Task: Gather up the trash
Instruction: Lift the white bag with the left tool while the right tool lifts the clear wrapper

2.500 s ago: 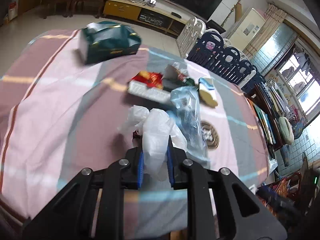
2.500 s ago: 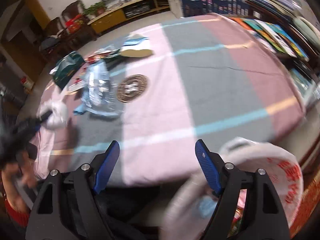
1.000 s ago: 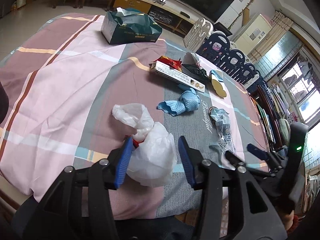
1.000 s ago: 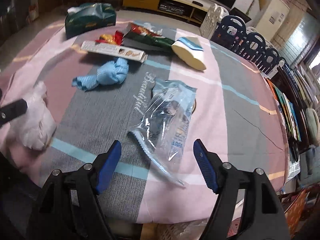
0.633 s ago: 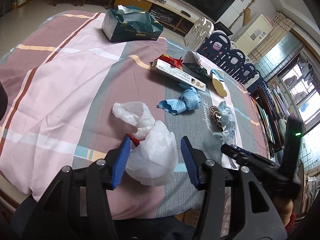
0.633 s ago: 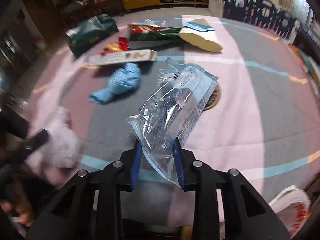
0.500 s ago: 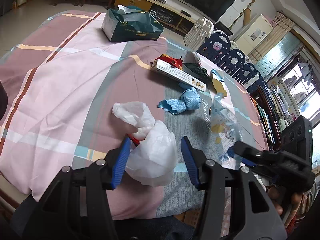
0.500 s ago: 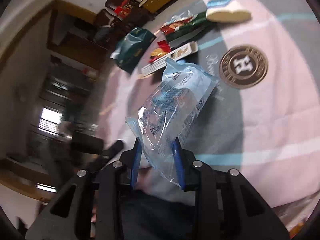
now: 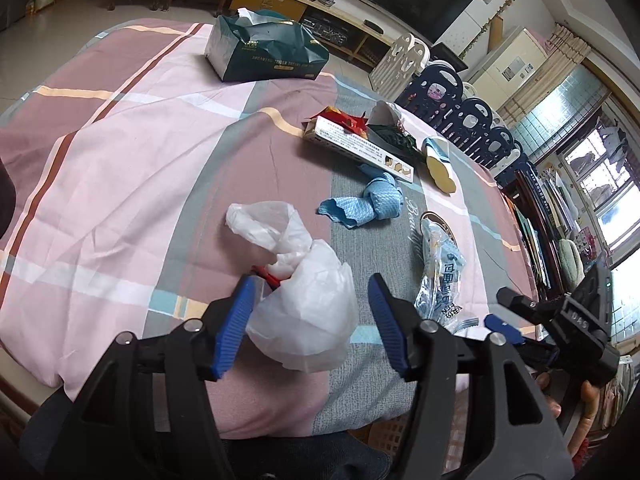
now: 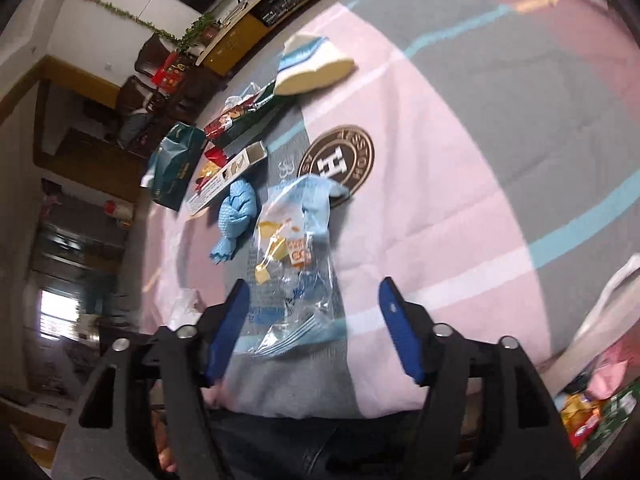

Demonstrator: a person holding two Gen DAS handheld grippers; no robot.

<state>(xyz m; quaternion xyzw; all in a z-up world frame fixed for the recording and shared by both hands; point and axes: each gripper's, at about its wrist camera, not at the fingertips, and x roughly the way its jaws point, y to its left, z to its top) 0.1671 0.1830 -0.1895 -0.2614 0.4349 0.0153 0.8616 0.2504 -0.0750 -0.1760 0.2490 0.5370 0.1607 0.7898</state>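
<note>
My left gripper (image 9: 310, 320) hovers low over the table's front edge, its jaws opening. A crumpled white plastic bag (image 9: 308, 308) lies on the cloth between the blue pads; the right-hand pad (image 9: 386, 320) stands clear of it. My right gripper (image 10: 316, 324) is also opening, with a clear printed snack wrapper (image 10: 296, 264) loose in the gap and neither pad pressing it. The left wrist view shows the same wrapper (image 9: 440, 272) crumpled just left of the right gripper (image 9: 506, 312), held by a person's hand.
Further back on the striped tablecloth (image 9: 120, 168) lie a blue cloth (image 9: 372, 204), a long white box (image 9: 360, 148), red and dark green wrappers (image 9: 352, 118) and a green tissue pack (image 9: 264, 52). A white trash bag (image 10: 604, 312) hangs off the table's edge at right.
The right gripper shut on the clear wrapper, lifted and rolled it toward the table's front edge, then opened again. The left jaws widened around the white bag, which stayed put.
</note>
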